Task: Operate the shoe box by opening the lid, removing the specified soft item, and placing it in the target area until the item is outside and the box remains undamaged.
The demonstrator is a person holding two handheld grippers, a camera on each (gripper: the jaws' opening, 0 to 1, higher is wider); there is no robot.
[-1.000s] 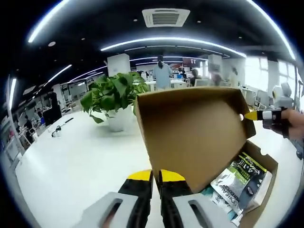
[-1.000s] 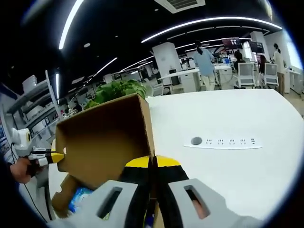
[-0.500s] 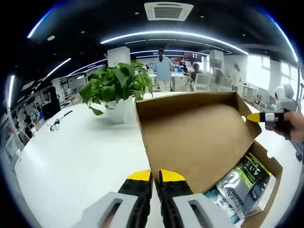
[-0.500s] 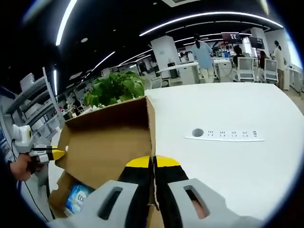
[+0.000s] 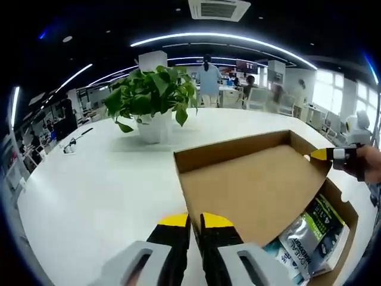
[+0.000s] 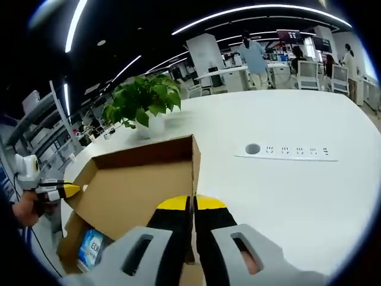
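Brown cardboard shoe box (image 5: 333, 238) sits on the white desk (image 5: 89, 190), its brown cardboard lid (image 5: 250, 190) raised. Left tongs (image 5: 189, 221) and right tongs (image 6: 191, 204) each clamp a lid edge. Printed soft packets (image 5: 309, 232) lie inside.

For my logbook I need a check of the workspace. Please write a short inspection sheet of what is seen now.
Surface: white table, wide and bare around the box.
Job's things: cardboard shoe box open, lid folded back; soft packets inside.
Clutter: potted plant; socket strip set in the table.
Grippers: left claw shut on the lid's edge; right claw shut on the lid's other edge.
Cables: nothing seen.
Surroundings: office with desks, chairs, ceiling lights; people standing far behind.
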